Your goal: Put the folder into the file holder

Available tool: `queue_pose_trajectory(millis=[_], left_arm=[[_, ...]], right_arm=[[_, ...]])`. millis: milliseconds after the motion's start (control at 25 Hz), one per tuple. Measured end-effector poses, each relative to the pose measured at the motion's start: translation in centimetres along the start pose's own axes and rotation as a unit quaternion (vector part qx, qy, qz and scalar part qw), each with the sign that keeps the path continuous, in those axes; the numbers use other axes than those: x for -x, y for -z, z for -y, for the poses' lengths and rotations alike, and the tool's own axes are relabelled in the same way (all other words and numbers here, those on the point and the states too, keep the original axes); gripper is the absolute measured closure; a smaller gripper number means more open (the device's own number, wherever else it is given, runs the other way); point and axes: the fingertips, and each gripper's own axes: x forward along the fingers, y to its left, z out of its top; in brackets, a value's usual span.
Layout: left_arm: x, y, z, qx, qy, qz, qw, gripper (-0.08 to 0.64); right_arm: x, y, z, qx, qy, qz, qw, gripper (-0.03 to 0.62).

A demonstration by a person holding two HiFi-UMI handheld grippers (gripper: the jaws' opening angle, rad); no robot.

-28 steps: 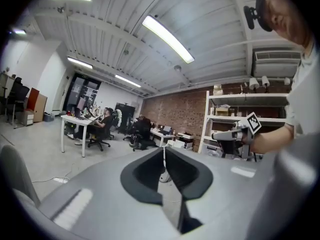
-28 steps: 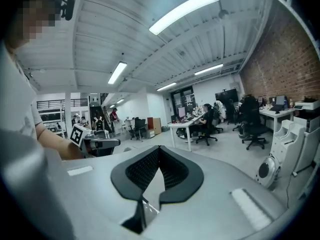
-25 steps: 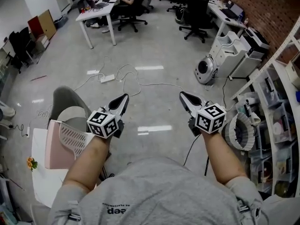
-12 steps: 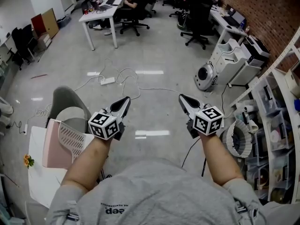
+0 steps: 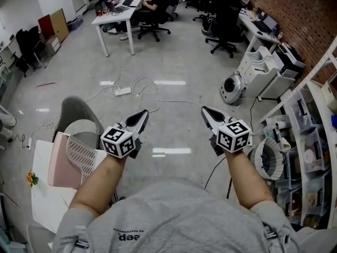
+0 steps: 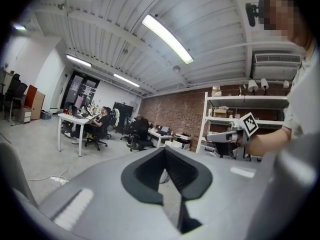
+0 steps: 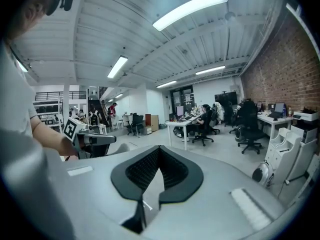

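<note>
Head view, L hand-held gripper: clenched, empty, held in air over the floor, in front of the body.
Head view, R hand-held gripper: clenched too, empty, level w/ the L one, well apart from it.
Head view, folder: pink, upright at low left on the white desk, touching the white mesh file holder. Can't tell if it's inside or just beside.
Head view, chair: grey, just behind the desk.
L gripper view, jaws: tips meet, nothing btwn them; office floor beyond.
R gripper view, jaws: tips meet, nothing btwn them.
Handling (est.): folder prob. light, thin, a bit floppy, w/ a smooth cover that may slip.
Grip spot (est.): top edge near the middle, pinched flat, so it hangs straight for the slot.
</note>
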Motion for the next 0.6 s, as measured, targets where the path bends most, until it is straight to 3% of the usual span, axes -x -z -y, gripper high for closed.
queue_pose_trajectory(millis=[600], left_arm=[[0.44,0.18,0.72,-0.003,0.004,-0.002,1.0,0.502]], right_arm=[[0.32,0.07,-0.79,0.004,-0.009,0.002,1.0,0.589]])
